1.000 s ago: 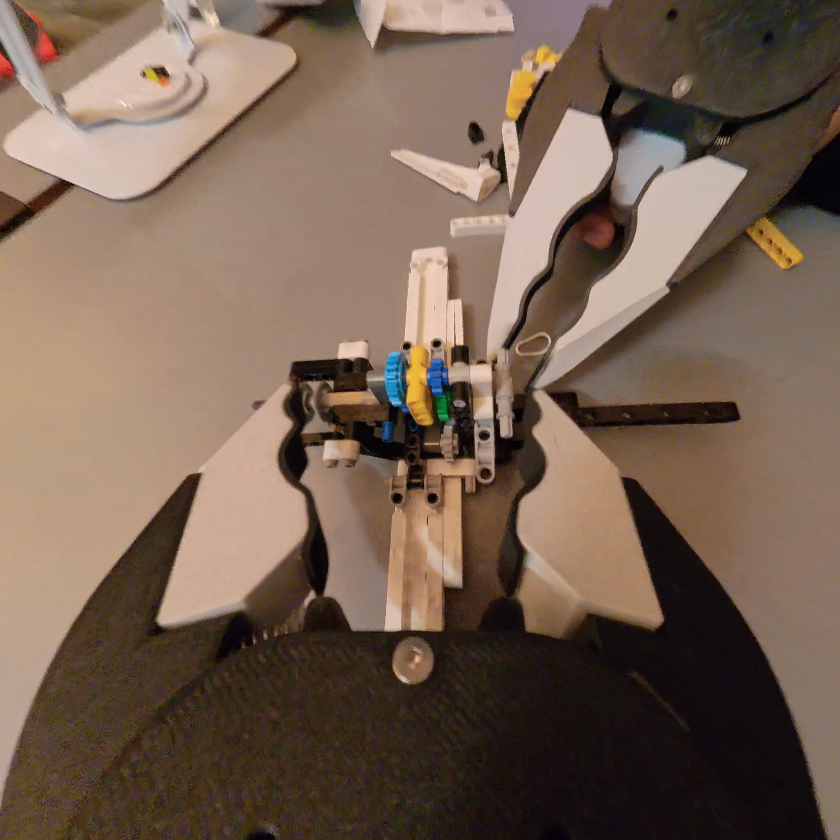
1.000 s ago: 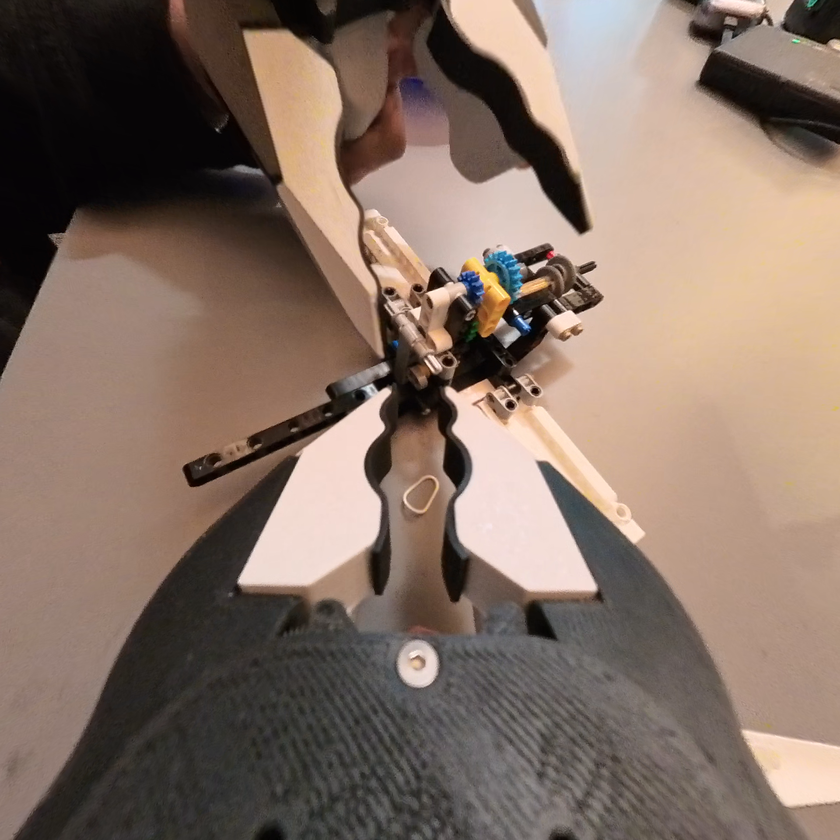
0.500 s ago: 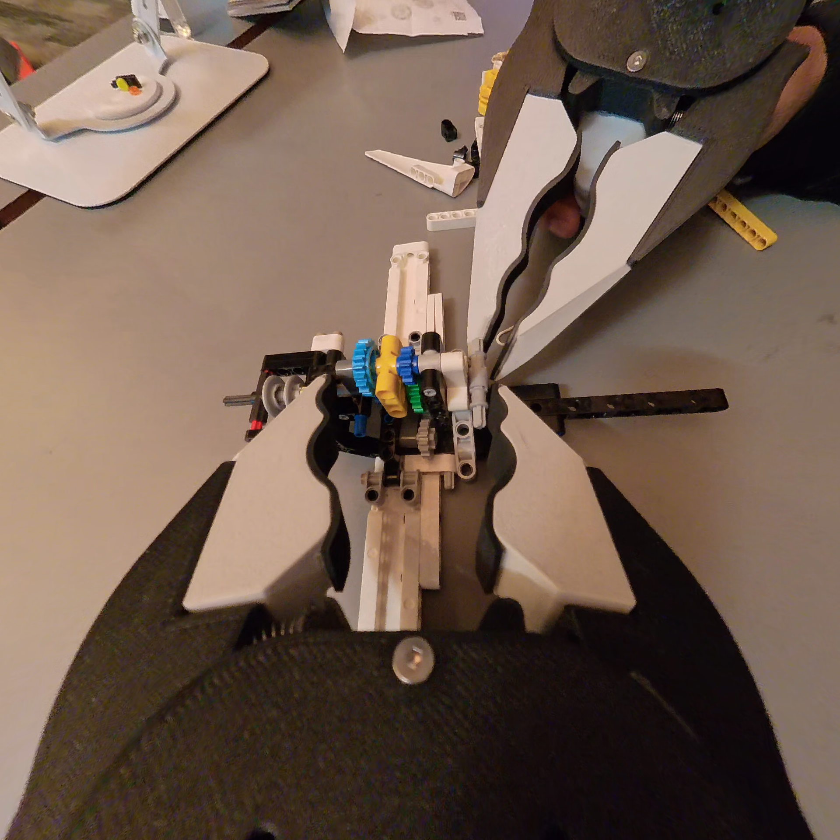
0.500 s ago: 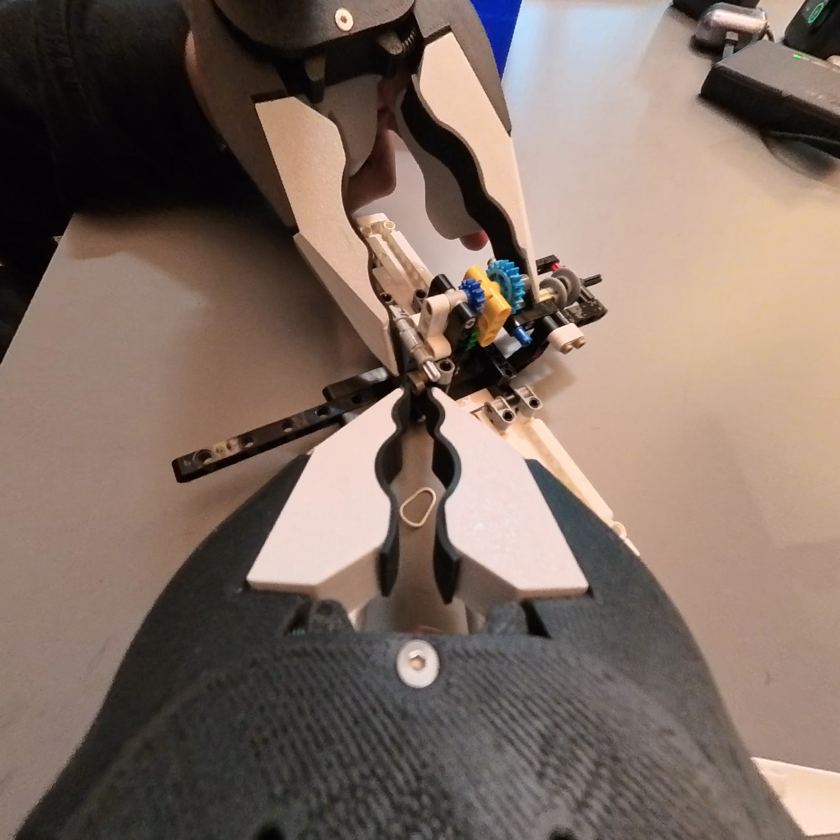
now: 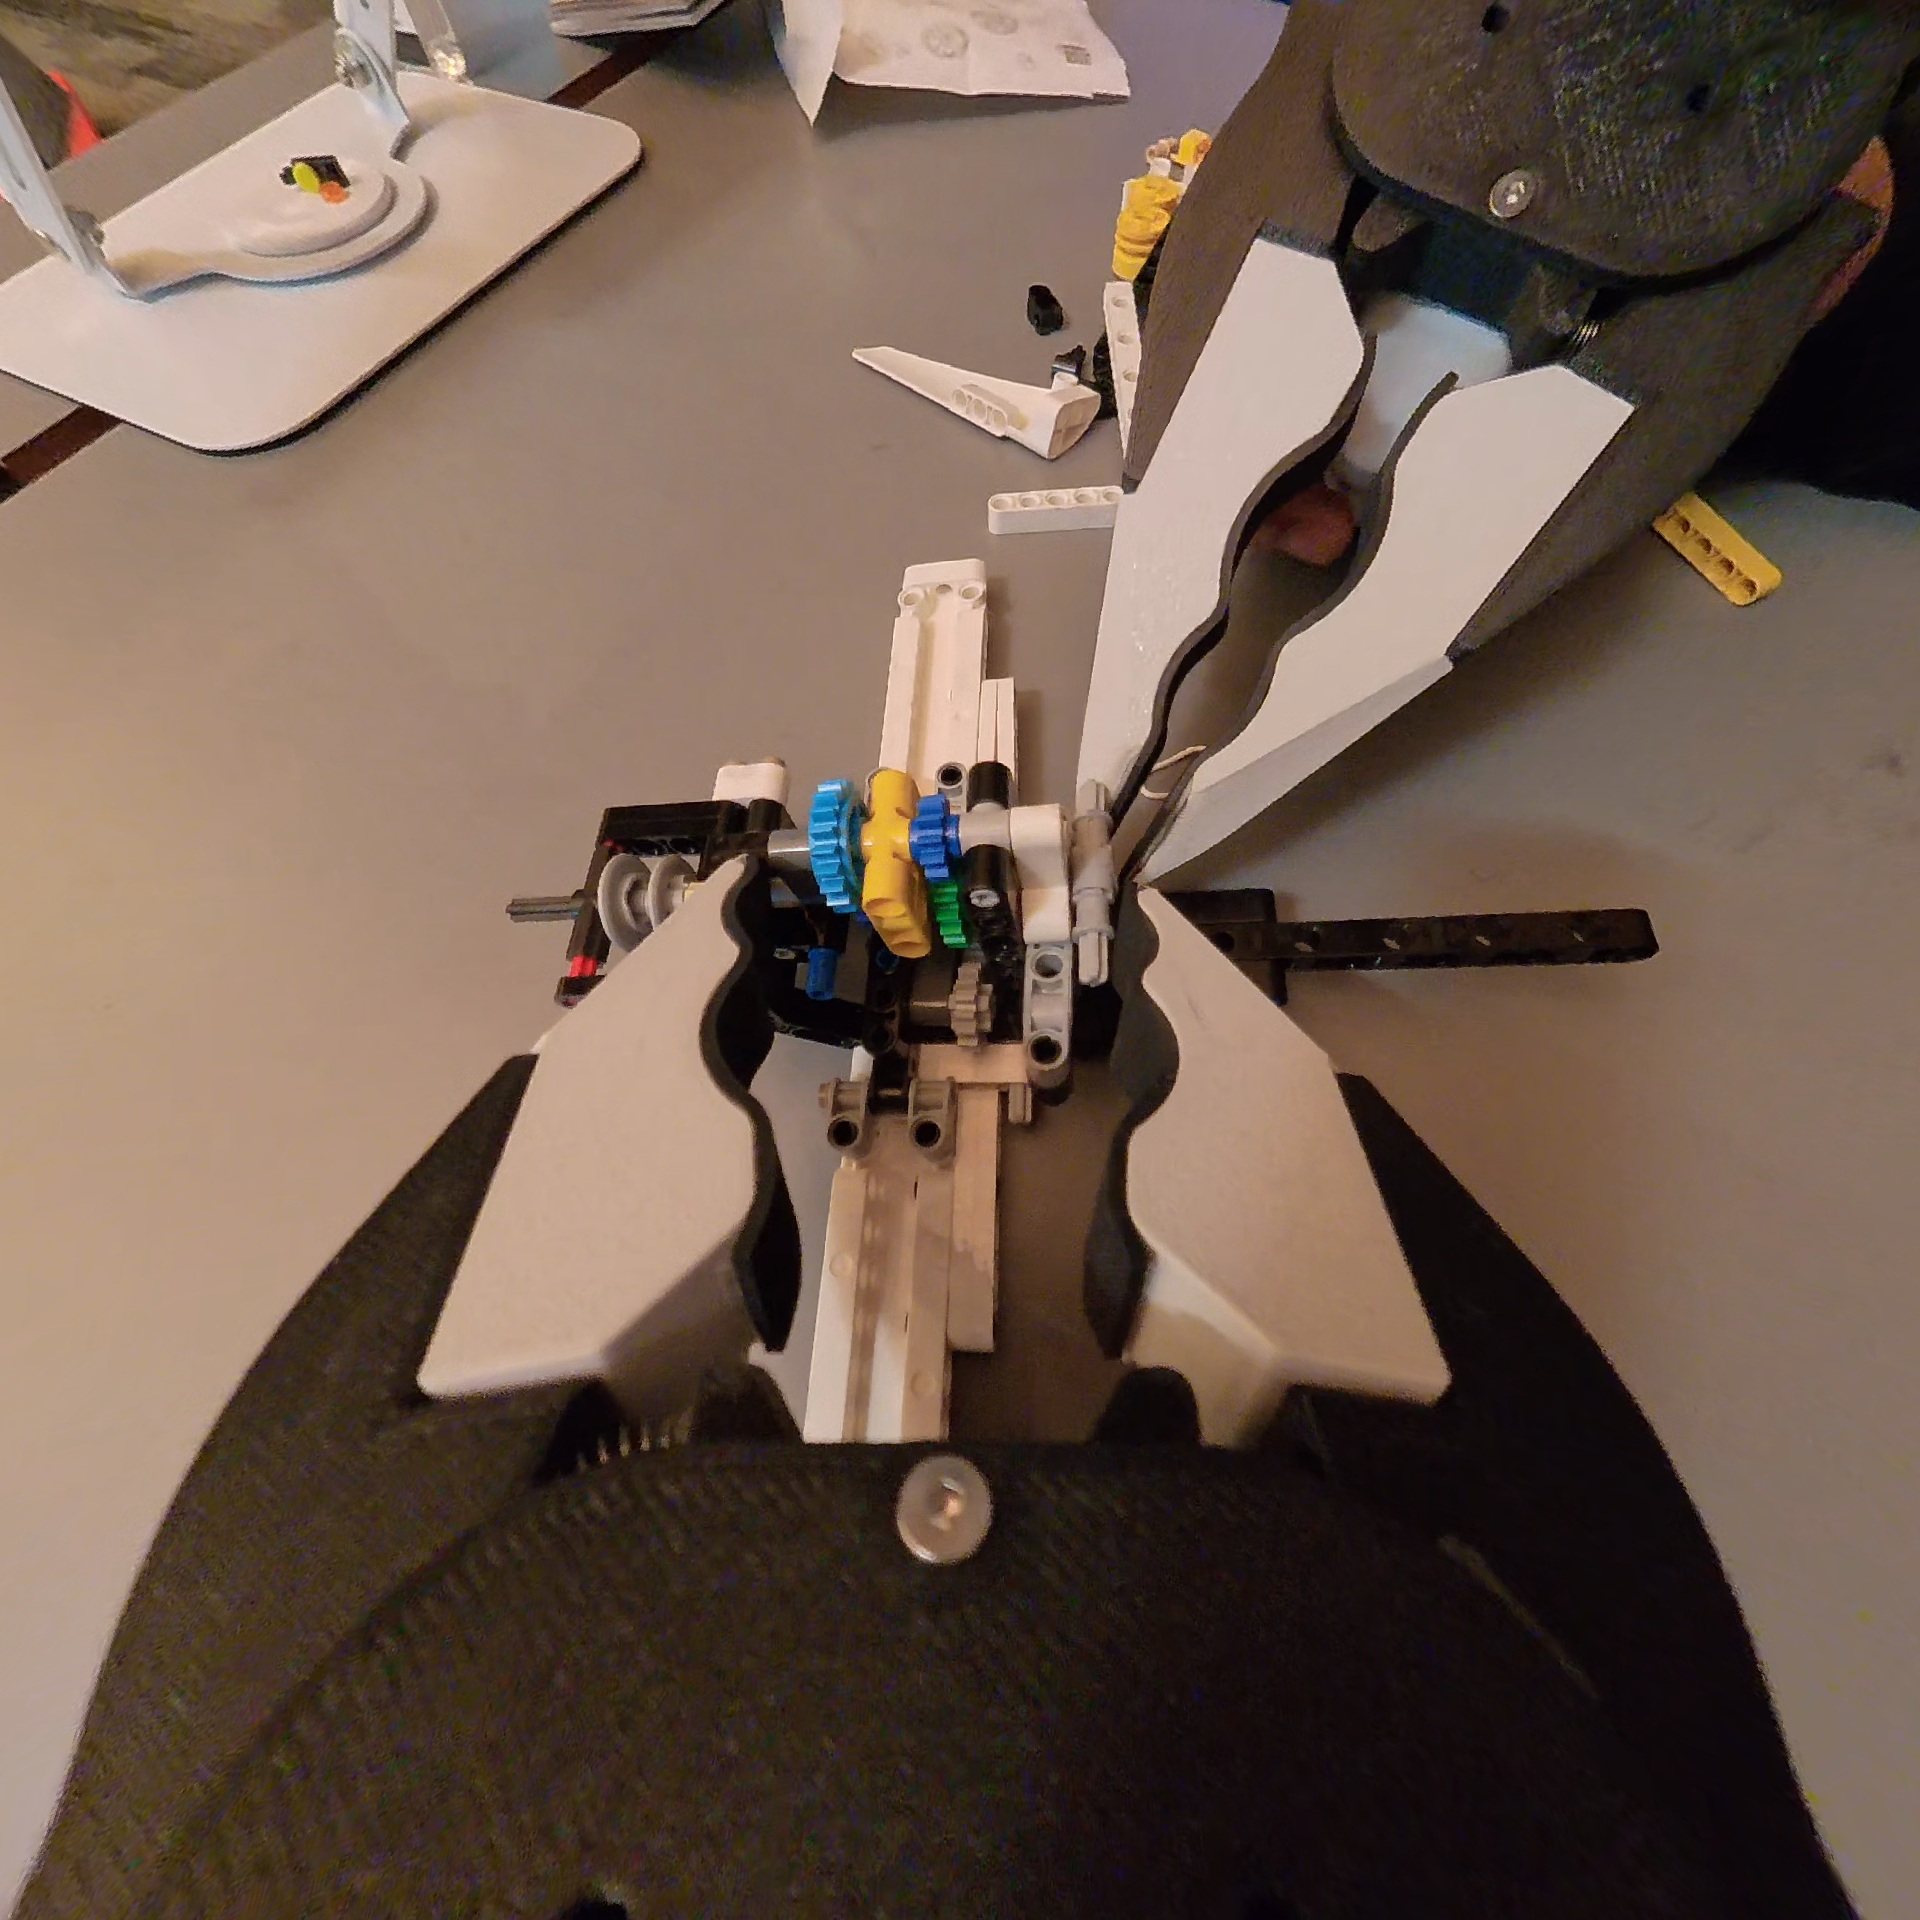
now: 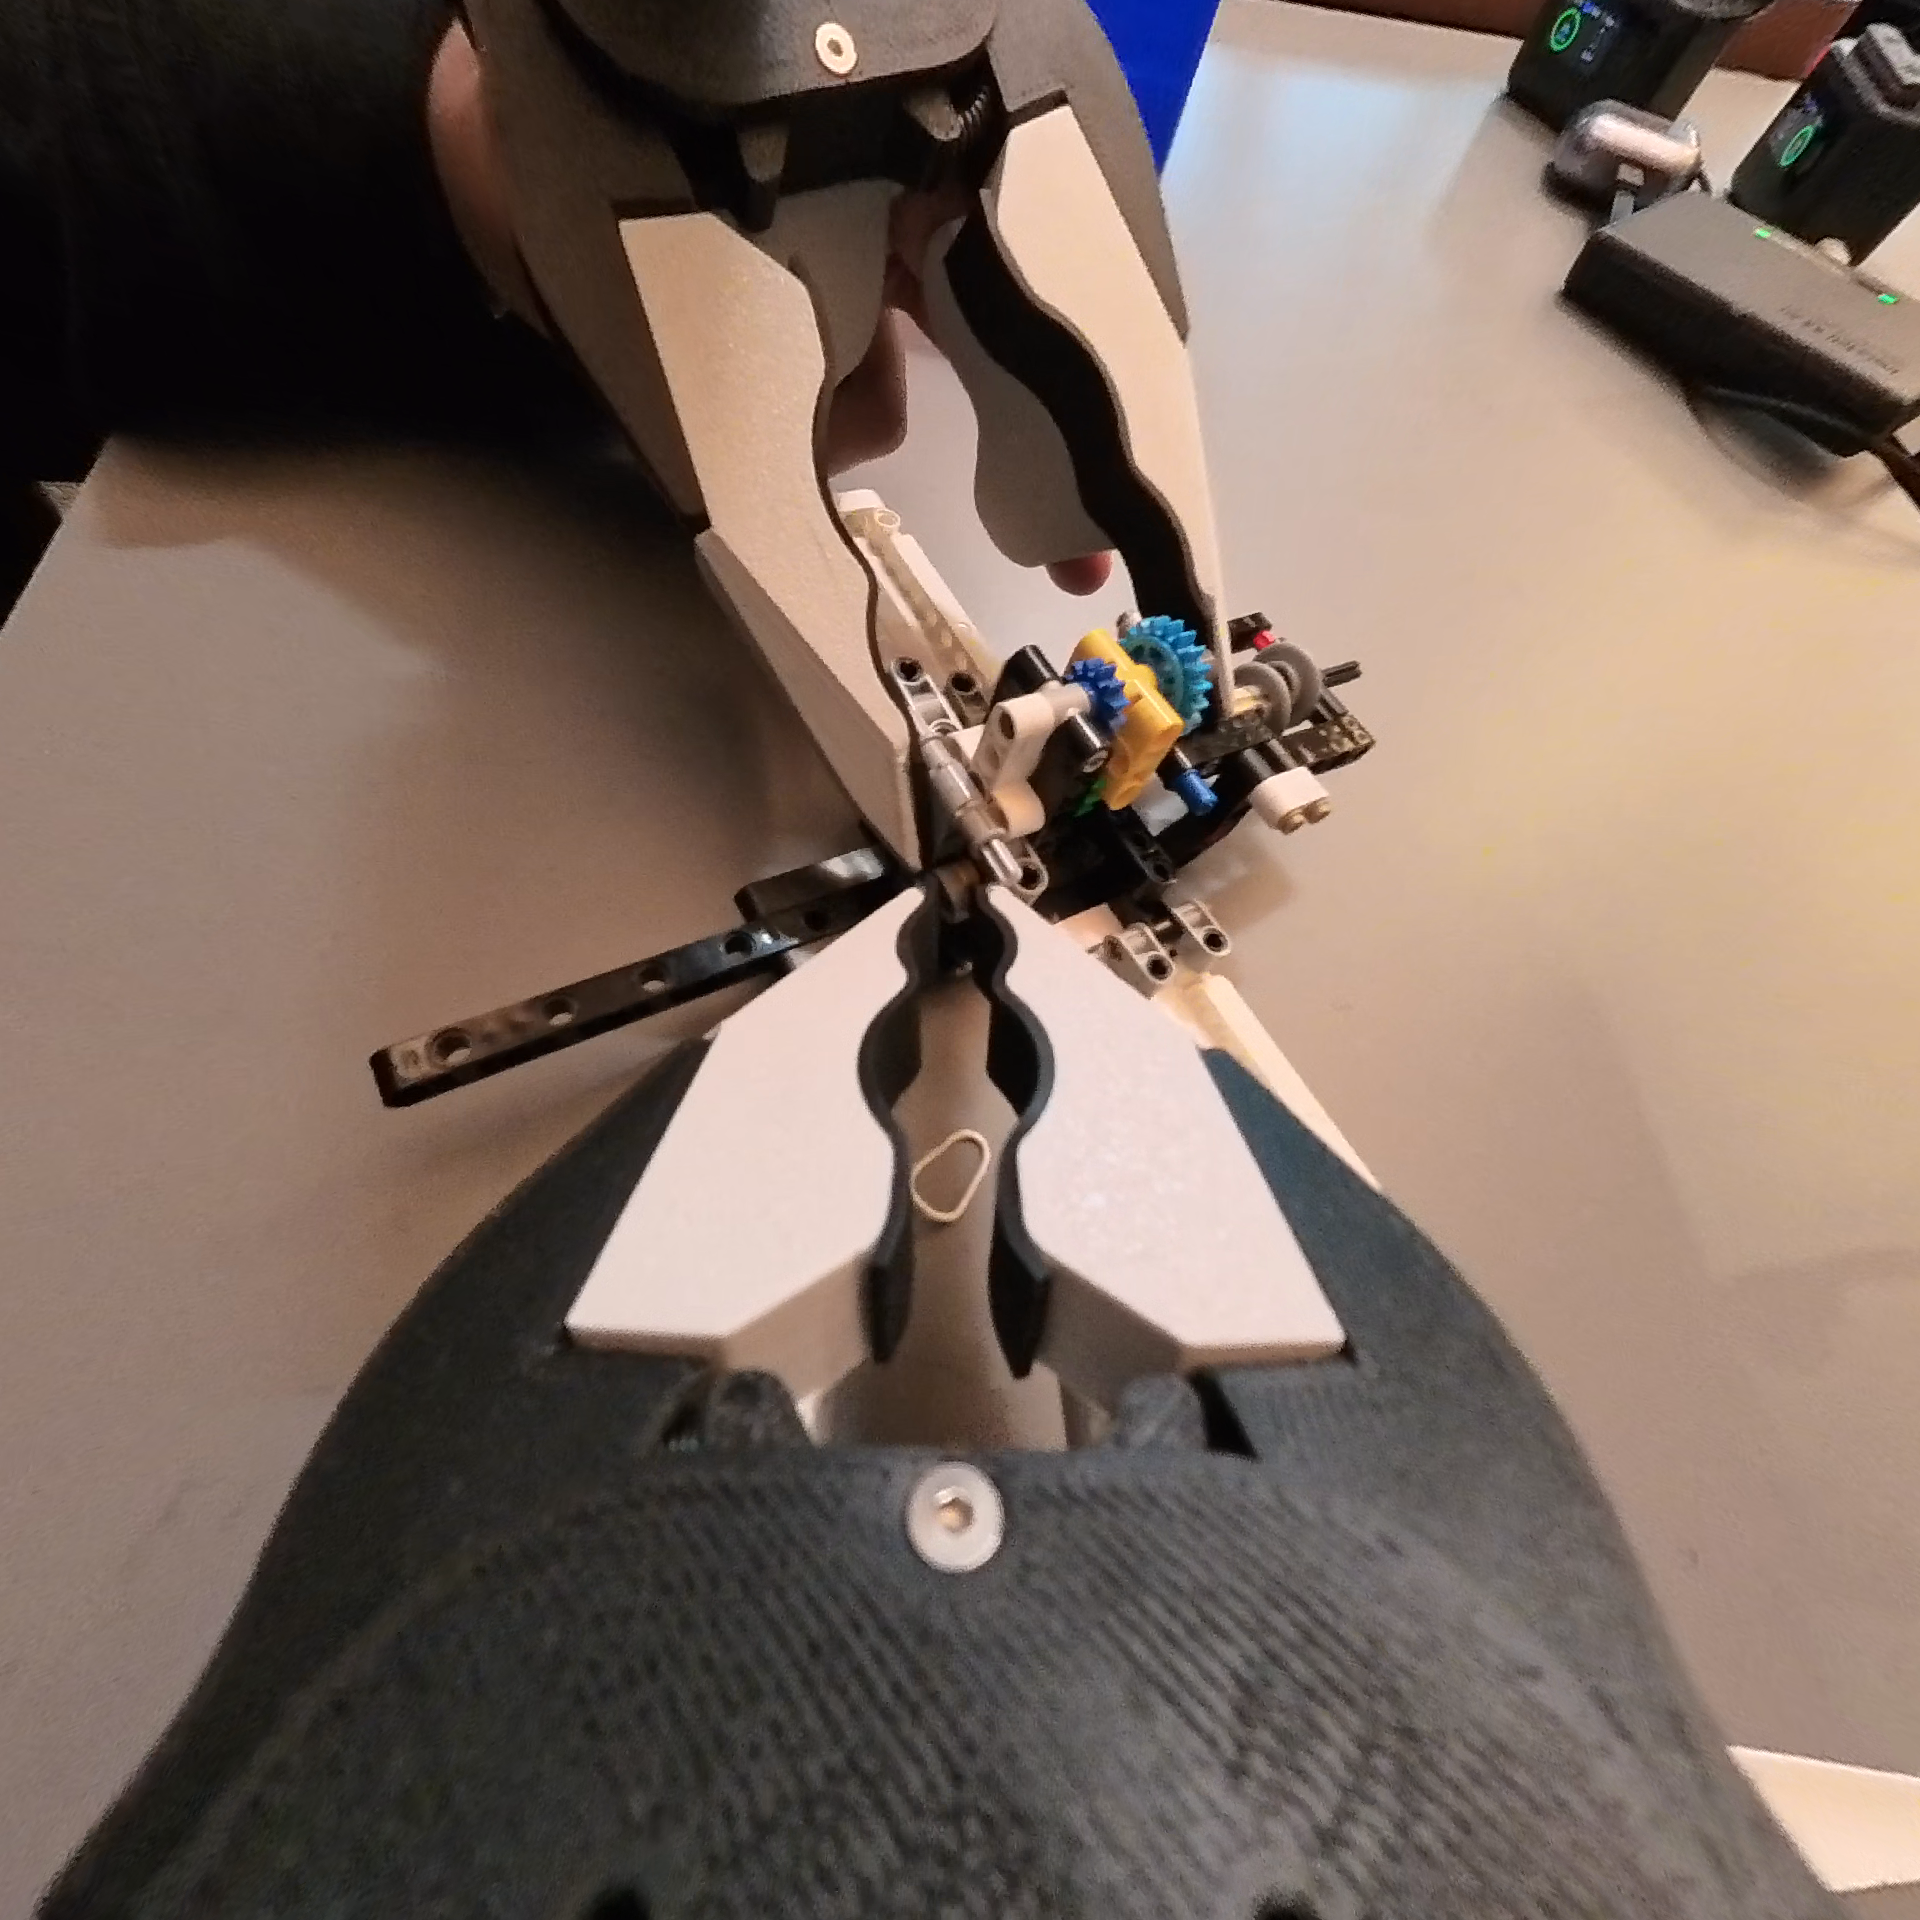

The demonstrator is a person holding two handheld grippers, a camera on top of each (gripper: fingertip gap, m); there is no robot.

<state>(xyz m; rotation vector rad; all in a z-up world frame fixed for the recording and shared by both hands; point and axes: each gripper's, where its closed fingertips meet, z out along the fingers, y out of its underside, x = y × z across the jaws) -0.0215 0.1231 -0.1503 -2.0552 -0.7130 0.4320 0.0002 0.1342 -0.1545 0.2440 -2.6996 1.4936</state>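
A brick-built gear model (image 5: pixel 894 873) with blue, yellow and green gears lies on the grey table (image 5: pixel 416 644), on long white panels (image 5: pixel 935 665). A long black holed beam (image 5: pixel 1455 935) sticks out of its right side. My left gripper (image 5: pixel 935 894) straddles the model, one pad by the grey pulleys and one by the grey pin, and is closed onto it. It also shows in the right wrist view (image 6: pixel 1070 753). My right gripper (image 6: pixel 951 888) has its tips pinched on a small tan peg where the black beam (image 6: pixel 582 1018) joins the model (image 6: pixel 1132 727). It also shows in the left wrist view (image 5: pixel 1127 847).
A white stand base (image 5: pixel 291 270) is at the far left and paper sheets (image 5: pixel 966 52) at the back. Loose white (image 5: pixel 987 400) and yellow (image 5: pixel 1714 561) pieces lie behind the model. A black power brick (image 6: pixel 1745 301) sits far right. The black power brick (image 6: pixel 1745 301) lies around 35 centimetres away from my left fingertips.
My left gripper's fingers narrowed onto the model's sides, then held steady. My right gripper's tips closed together at the beam joint beside the grey pin.
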